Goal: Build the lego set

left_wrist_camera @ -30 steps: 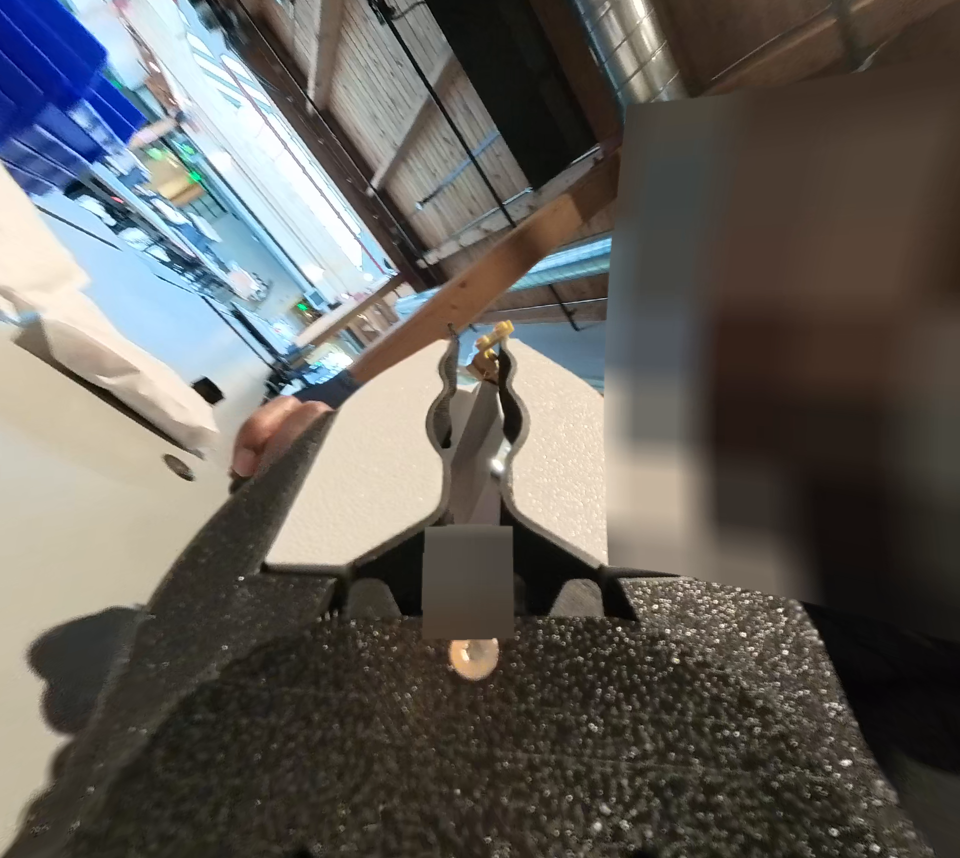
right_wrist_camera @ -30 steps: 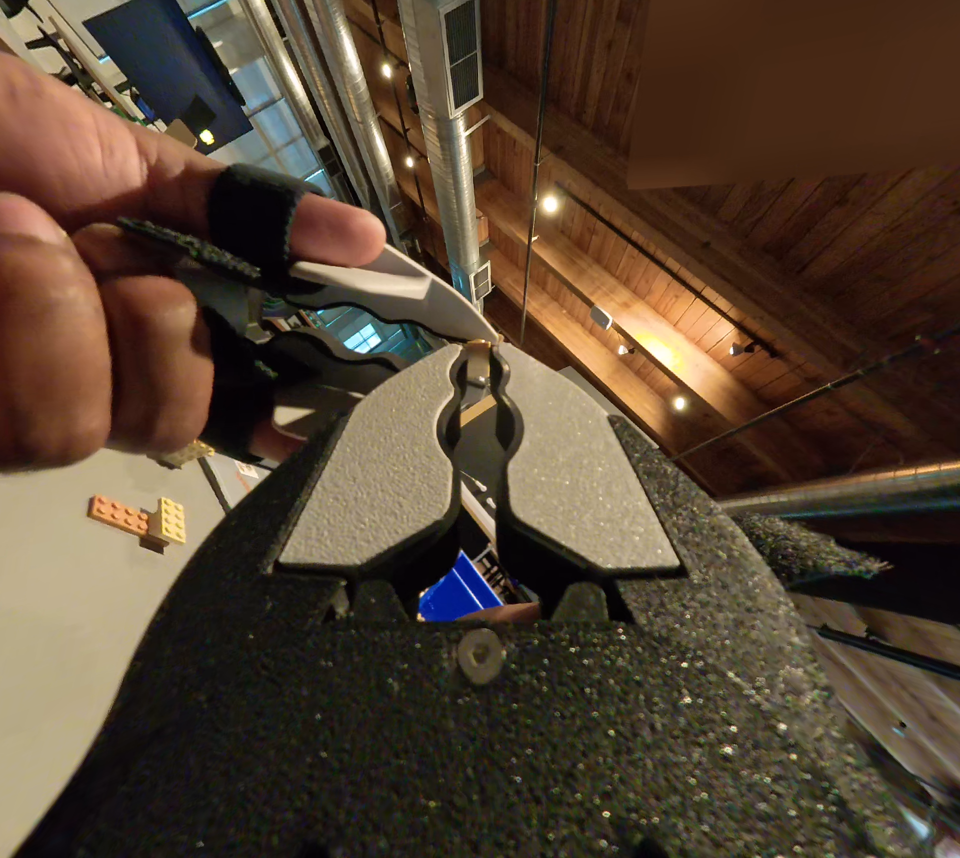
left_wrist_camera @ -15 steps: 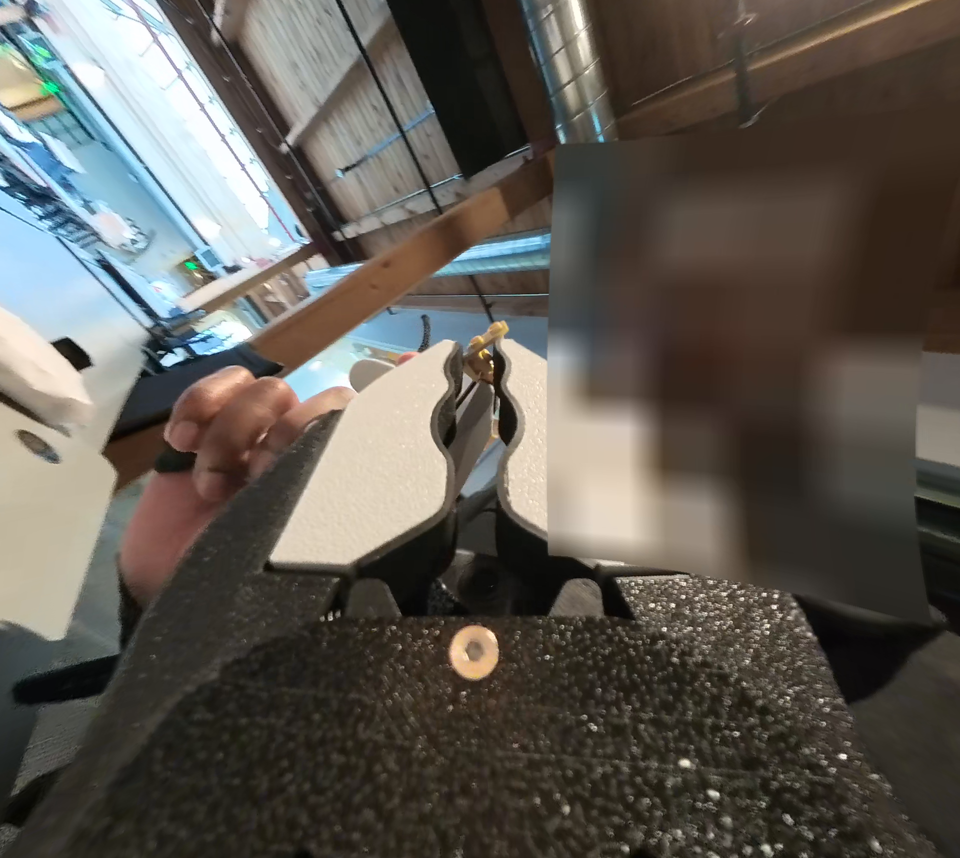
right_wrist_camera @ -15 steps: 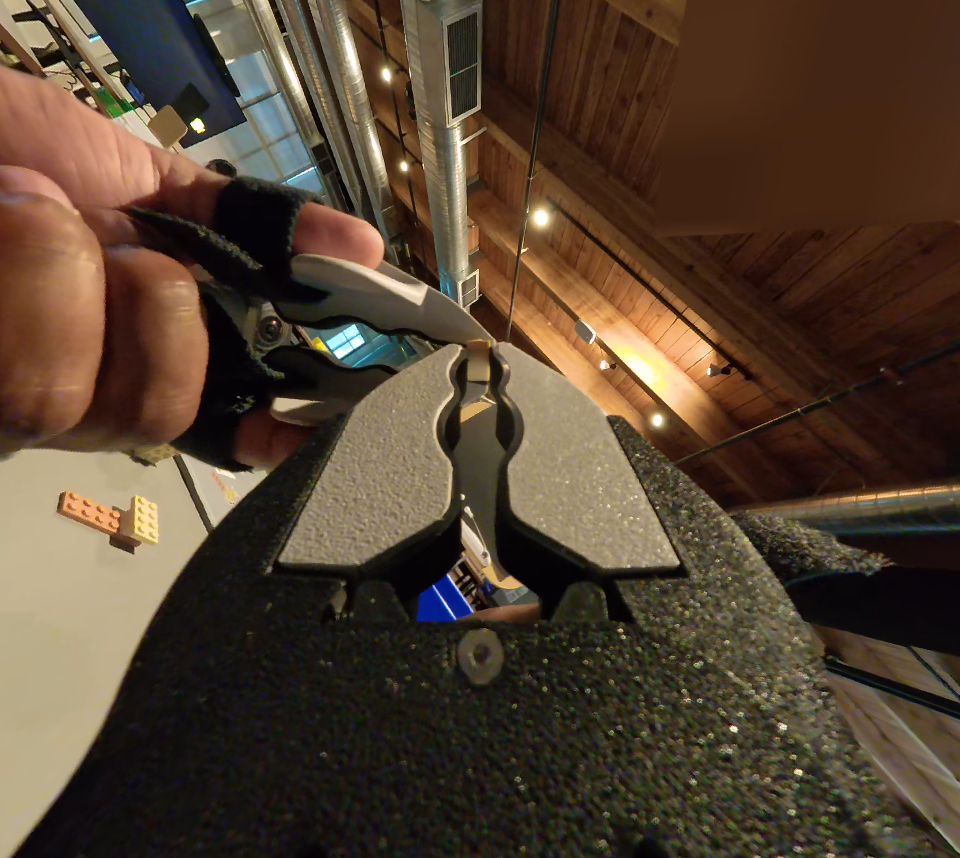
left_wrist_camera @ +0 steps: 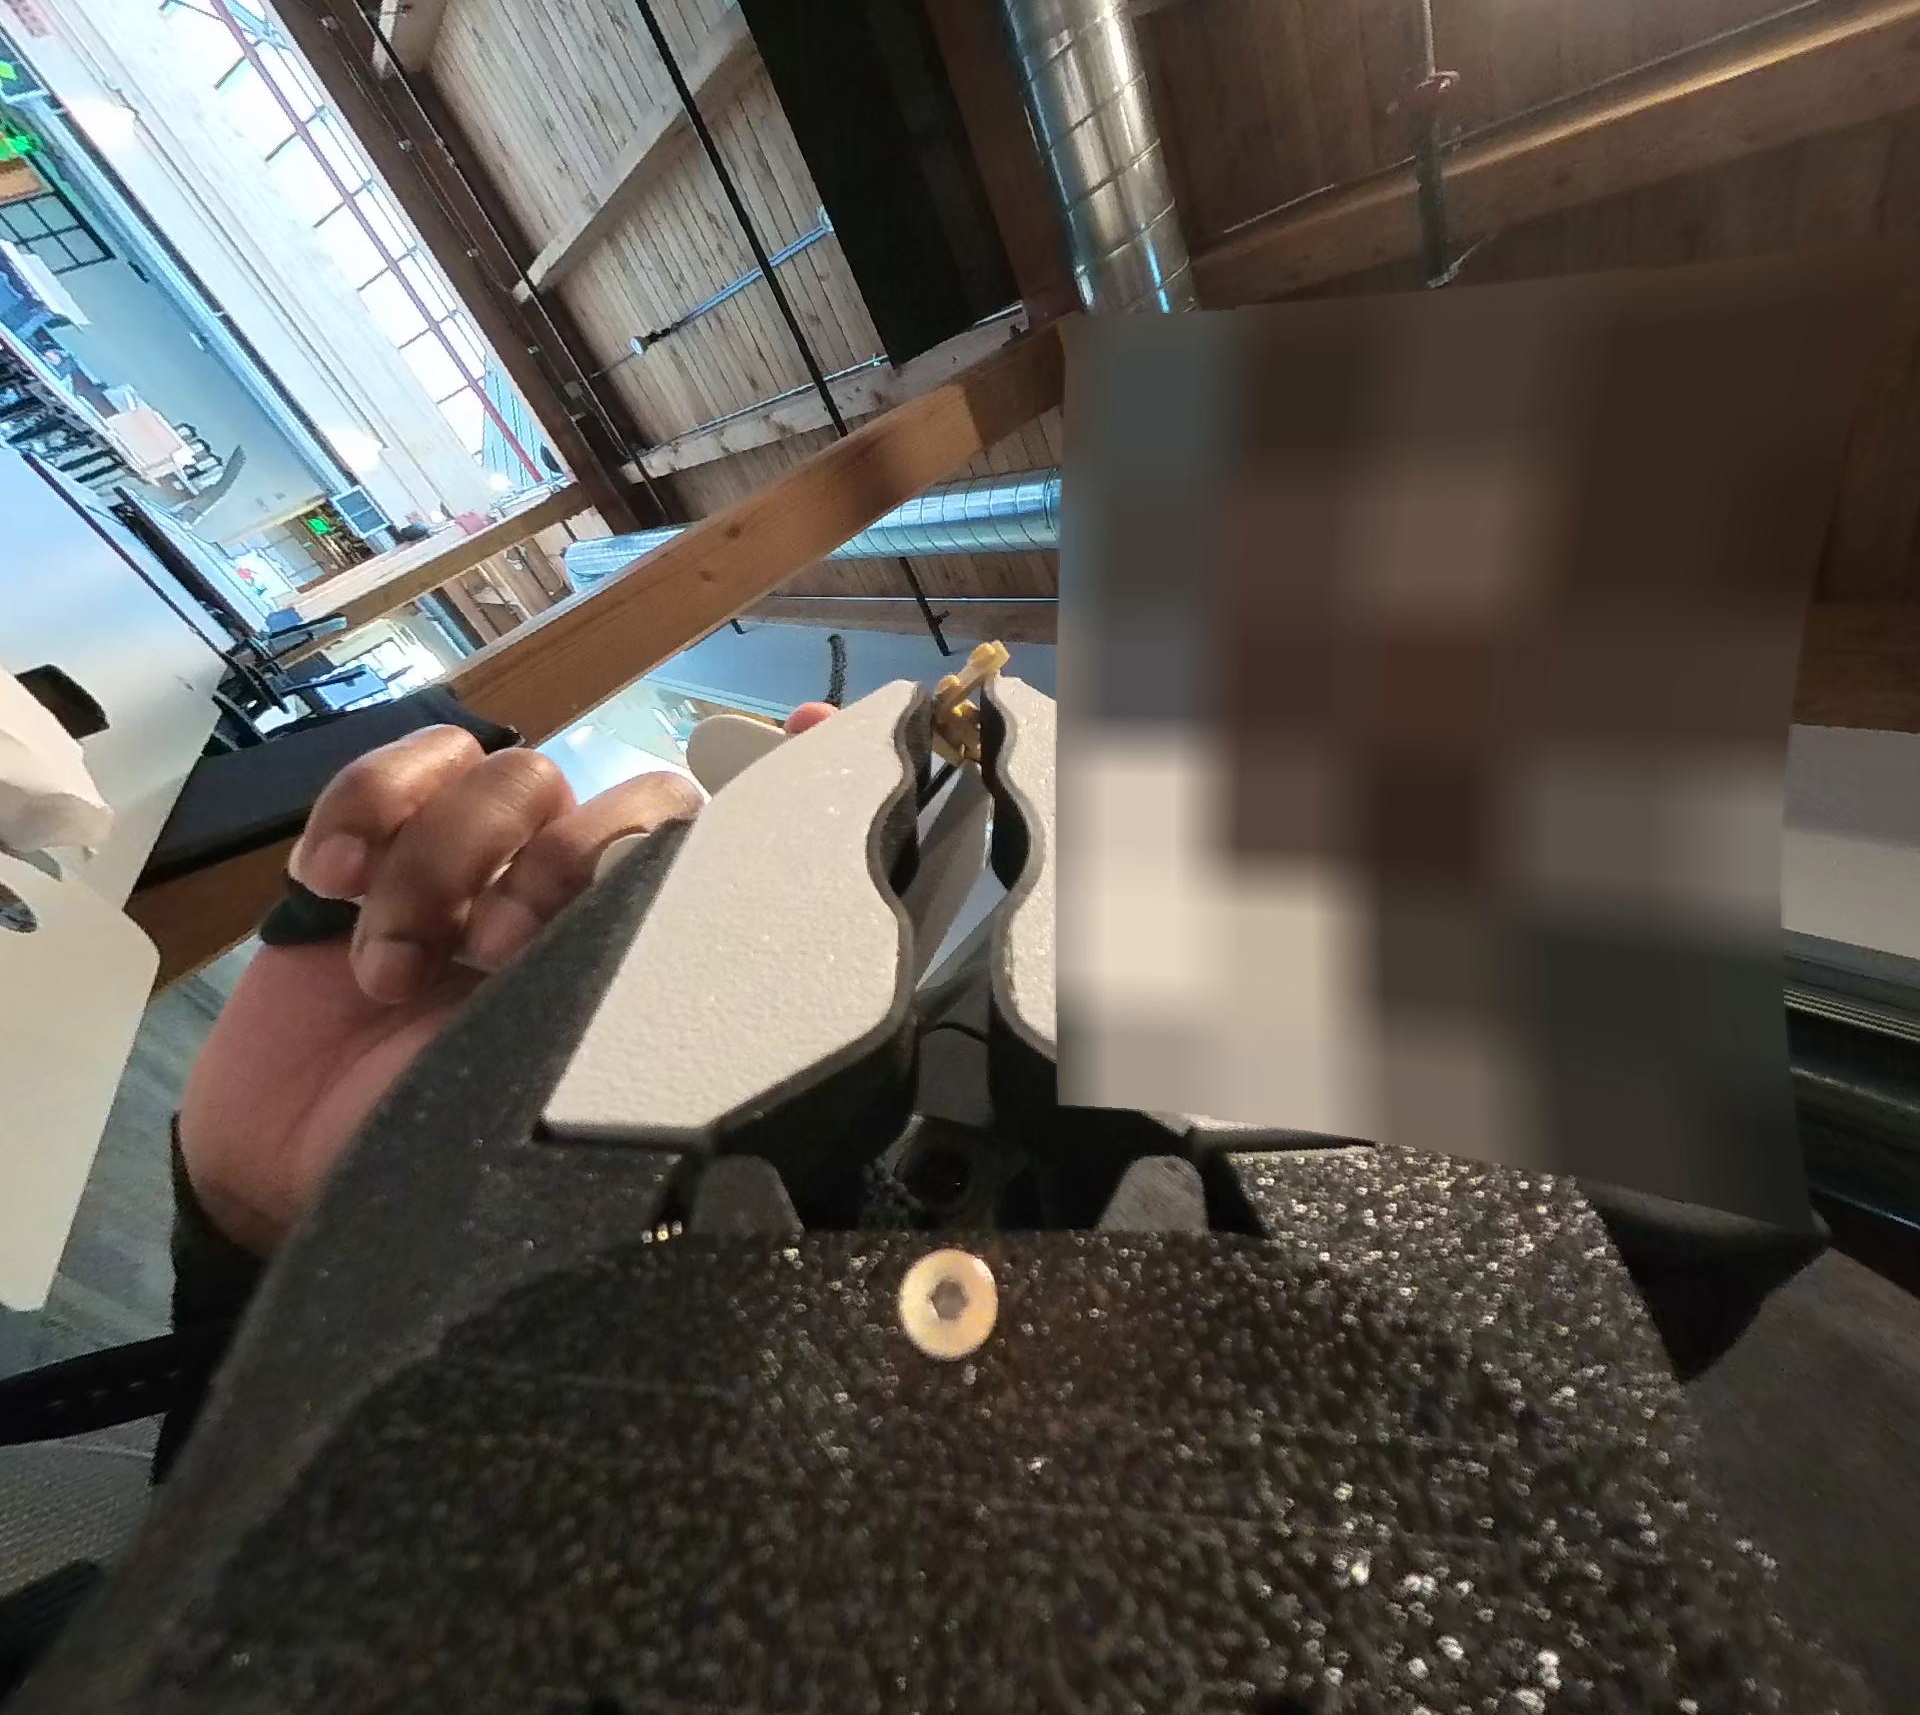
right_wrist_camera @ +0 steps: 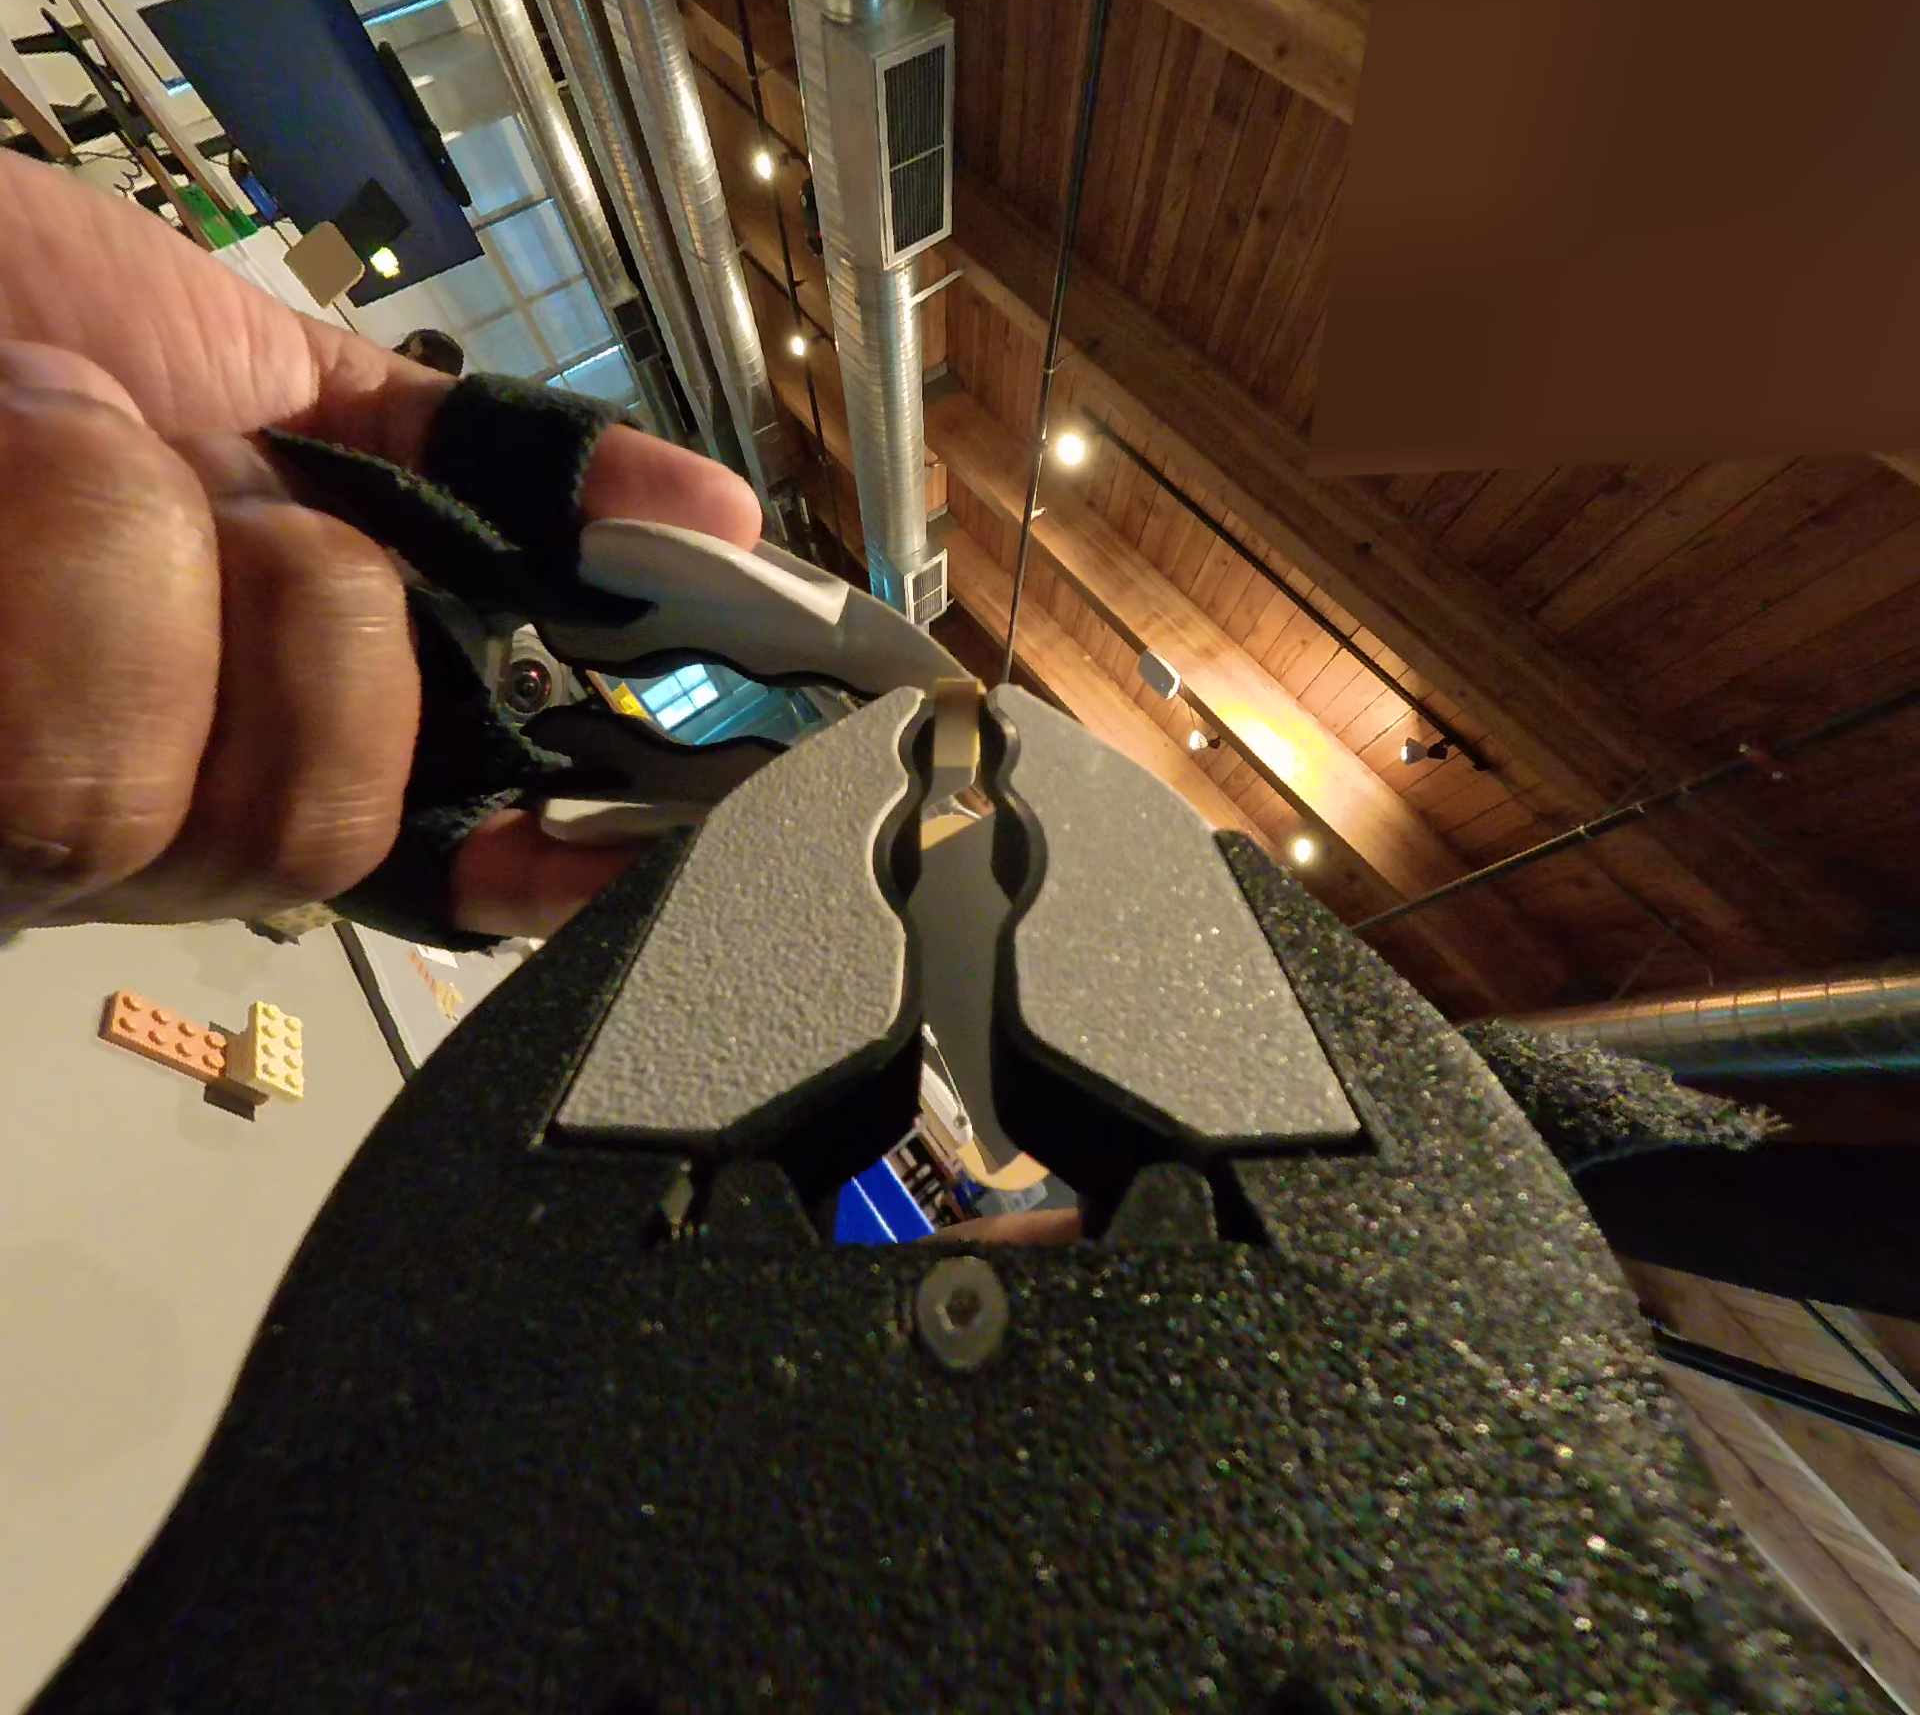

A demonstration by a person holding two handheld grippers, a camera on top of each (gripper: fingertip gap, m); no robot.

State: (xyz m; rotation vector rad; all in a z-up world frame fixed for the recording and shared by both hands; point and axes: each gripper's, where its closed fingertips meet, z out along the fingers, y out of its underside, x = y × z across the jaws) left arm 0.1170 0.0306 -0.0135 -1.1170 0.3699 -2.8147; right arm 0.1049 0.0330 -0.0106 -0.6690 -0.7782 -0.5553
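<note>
Both grippers are raised and point up toward the ceiling. My left gripper (left_wrist_camera: pixel 958 709) is shut on a small yellow lego piece (left_wrist_camera: pixel 966 691) that sticks out past its tips. My right gripper (right_wrist_camera: pixel 958 715) is shut on a small tan lego piece (right_wrist_camera: pixel 958 725). In the right wrist view the left gripper's fingers (right_wrist_camera: pixel 748 600) come in from the left, held by a hand (right_wrist_camera: pixel 187 585), and their tips meet the tan piece. An orange brick (right_wrist_camera: pixel 166 1035) joined to a pale yellow brick (right_wrist_camera: pixel 275 1049) lies on the grey table (right_wrist_camera: pixel 125 1353) at lower left.
A hand (left_wrist_camera: pixel 416 896) shows left of my left gripper in the left wrist view, with a white table corner (left_wrist_camera: pixel 62 1094) beyond it. Wooden ceiling beams (left_wrist_camera: pixel 727 553) and metal ducts (right_wrist_camera: pixel 883 315) fill the background. A blurred patch covers the right of the left wrist view. Both grippers' tips are close together, under 4 cm apart.
The left wrist view has swung away from the table toward the ceiling, and the hand has come further into it. The right wrist view has shifted only slightly. Both grippers stay shut.
</note>
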